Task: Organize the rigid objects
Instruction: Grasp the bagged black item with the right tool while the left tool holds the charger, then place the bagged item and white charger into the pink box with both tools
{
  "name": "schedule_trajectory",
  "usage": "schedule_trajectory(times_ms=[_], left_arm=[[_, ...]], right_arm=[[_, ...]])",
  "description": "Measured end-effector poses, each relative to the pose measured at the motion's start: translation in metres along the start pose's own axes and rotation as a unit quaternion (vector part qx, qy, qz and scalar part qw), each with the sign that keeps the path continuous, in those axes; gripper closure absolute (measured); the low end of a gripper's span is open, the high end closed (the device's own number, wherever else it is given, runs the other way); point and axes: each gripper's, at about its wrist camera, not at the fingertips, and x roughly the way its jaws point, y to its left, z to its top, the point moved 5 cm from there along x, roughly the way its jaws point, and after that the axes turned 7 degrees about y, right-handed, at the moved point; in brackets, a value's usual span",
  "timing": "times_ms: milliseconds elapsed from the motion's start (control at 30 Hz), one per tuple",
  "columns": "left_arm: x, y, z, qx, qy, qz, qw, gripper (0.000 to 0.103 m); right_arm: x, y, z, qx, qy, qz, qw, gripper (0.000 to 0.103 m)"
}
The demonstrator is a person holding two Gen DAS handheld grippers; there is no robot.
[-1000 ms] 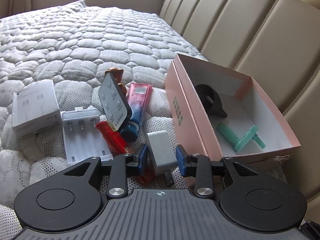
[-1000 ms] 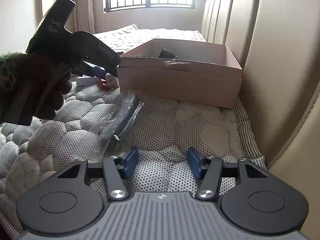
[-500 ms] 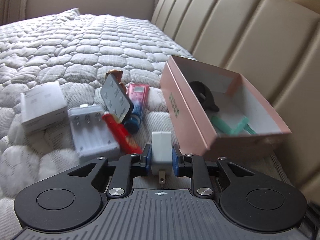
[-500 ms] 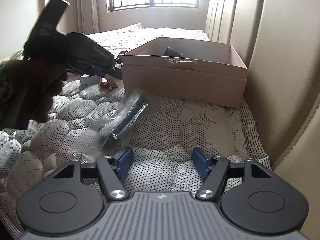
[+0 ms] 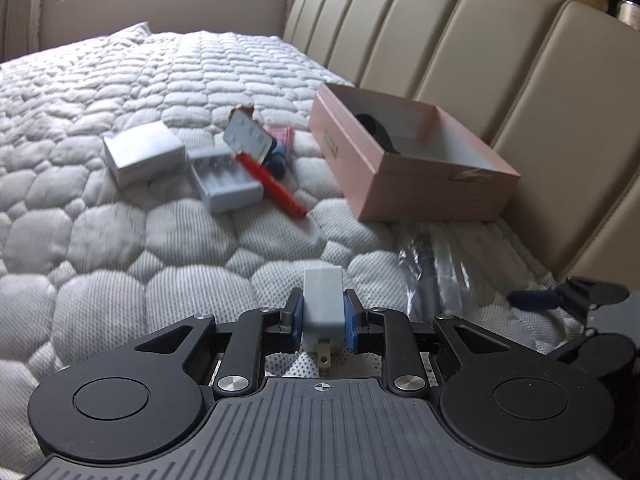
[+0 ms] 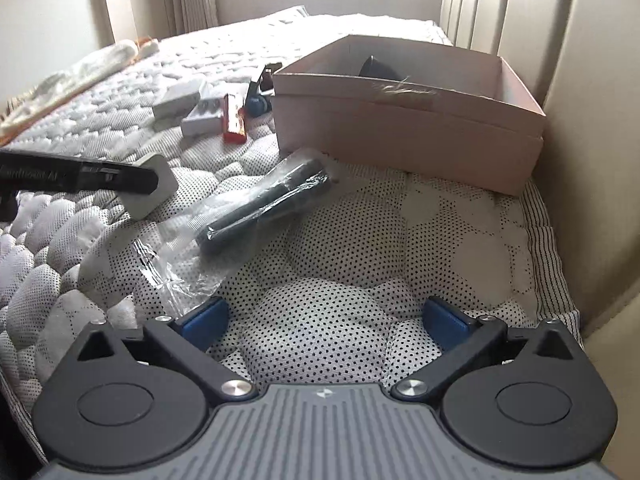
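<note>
A white plug adapter (image 5: pixel 323 300) sits clamped between the blue fingers (image 5: pixel 297 315) of the left gripper (image 5: pixel 323 316), prongs toward the camera, raised above the quilted bed (image 5: pixel 120 248) and well short of the pink box (image 5: pixel 420 184), which lies at two o'clock from it against the padded headboard (image 5: pixel 500 60). The right gripper (image 6: pixel 322 318) hangs over the mattress with nothing between its fingers, which have just been spreading and now stand wide apart; a dark tube in a clear bag (image 6: pixel 264 204) lies at eleven o'clock from it.

To finish the step well, the adapter probably wants carrying over the box's near wall and lowering inside before release, clear of the dark object (image 5: pixel 376 130) already in there. The grip is narrow and the casing smooth, so a level, unhurried carry looks wise. The right gripper seems placed to take the bagged tube; the loose plastic could slip, so closing on the tube itself would be safer.

Counted on the bed: one pink box, one plug adapter, one bagged tube, one small white carton (image 5: pixel 144 156), one battery charger (image 5: pixel 226 184), one red stick (image 5: pixel 274 188), one grey remote (image 5: pixel 250 138), one pink pack (image 5: pixel 282 136), partly hidden. A brown item behind the remote is too blurred to identify.
</note>
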Motion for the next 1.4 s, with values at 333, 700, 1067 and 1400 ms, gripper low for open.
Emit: schedule_trajectory(times_ms=[333, 700, 1067, 1400], left_arm=[[0.008, -0.003, -0.01, -0.009, -0.004, 0.006, 0.9999, 0.079], [0.002, -0.004, -0.017, -0.013, -0.003, 0.009, 0.9999, 0.079], [-0.001, -0.007, -0.019, -0.006, -0.028, 0.011, 0.9995, 0.079], [-0.008, -0.033, -0.011, 0.031, -0.05, -0.005, 0.9982, 0.079]], right_arm=[[-0.047, 0.001, 0.02, 0.068, -0.059, 0.035, 0.995, 0.033], [0.011, 0.022, 0.061, 0.103, -0.009, 0.0, 0.995, 0.048], [-0.027, 0.023, 0.04, 0.062, -0.013, -0.007, 0.998, 0.084], [-0.084, -0.016, 0.01, 0.088, -0.031, -0.024, 0.995, 0.084]])
